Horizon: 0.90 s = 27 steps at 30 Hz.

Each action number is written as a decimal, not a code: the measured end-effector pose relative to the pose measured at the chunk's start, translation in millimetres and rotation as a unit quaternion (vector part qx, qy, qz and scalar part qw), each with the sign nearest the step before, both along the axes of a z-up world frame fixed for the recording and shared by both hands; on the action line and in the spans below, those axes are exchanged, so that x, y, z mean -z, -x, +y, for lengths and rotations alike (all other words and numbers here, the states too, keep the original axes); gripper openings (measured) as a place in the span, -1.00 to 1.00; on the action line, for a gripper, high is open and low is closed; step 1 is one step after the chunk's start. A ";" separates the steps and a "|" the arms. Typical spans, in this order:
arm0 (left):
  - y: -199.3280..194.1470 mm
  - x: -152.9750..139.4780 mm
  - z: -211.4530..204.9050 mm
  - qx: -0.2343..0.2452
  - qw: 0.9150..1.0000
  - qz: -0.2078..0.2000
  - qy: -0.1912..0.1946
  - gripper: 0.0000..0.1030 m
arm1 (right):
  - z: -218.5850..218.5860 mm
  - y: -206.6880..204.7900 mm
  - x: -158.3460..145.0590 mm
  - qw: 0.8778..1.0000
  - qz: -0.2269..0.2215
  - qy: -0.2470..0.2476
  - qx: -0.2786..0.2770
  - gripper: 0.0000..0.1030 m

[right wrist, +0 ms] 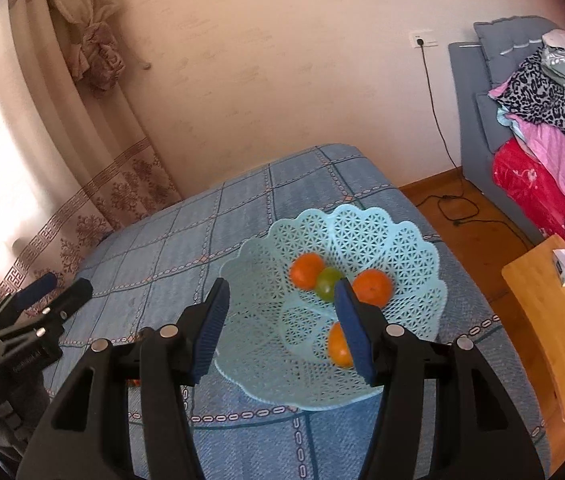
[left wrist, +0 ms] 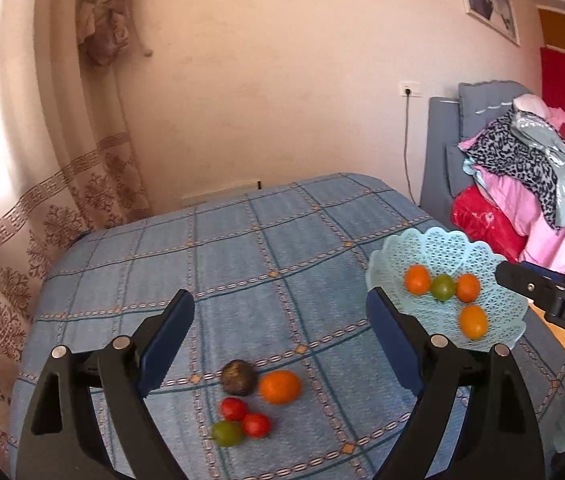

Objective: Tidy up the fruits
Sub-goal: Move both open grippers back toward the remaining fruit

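Observation:
A light blue lattice basket (left wrist: 482,256) (right wrist: 402,240) sits at the table's right side and holds three orange fruits (left wrist: 417,279) (right wrist: 305,270) and a green one (left wrist: 442,287) (right wrist: 327,282). On the blue checked tablecloth (left wrist: 242,264) lie a dark brown fruit (left wrist: 238,377), an orange (left wrist: 280,387), two small red fruits (left wrist: 233,408) and a green one (left wrist: 226,433). My left gripper (left wrist: 280,312) is open and empty above these loose fruits. My right gripper (right wrist: 282,304) is open and empty above the basket; it also shows in the left wrist view (left wrist: 546,292).
A curtain (left wrist: 42,200) hangs at the left. A grey sofa with piled clothes (left wrist: 530,168) stands at the right. A wooden side table (right wrist: 554,320) stands right of the table, with a cable on the wooden floor (right wrist: 462,208).

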<state>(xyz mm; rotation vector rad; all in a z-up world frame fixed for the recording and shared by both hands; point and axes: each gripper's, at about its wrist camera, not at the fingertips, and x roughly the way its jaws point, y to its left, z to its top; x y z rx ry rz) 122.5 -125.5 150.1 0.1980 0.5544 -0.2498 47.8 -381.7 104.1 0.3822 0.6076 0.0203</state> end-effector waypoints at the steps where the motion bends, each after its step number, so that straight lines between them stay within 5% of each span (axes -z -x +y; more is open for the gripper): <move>1: 0.3 -0.2 4.4 -0.004 1.000 0.000 0.001 0.69 | 2.1 -0.1 0.6 1.000 0.000 -0.001 -0.002 0.10; 13: -3.1 15.3 54.1 -0.058 0.998 0.027 0.008 0.69 | 31.0 -3.9 10.9 0.999 0.011 0.009 -0.043 0.10; 27: 0.6 73.2 87.9 -0.086 0.991 0.099 0.020 0.69 | 68.8 -6.6 24.8 0.995 0.029 0.028 -0.095 0.15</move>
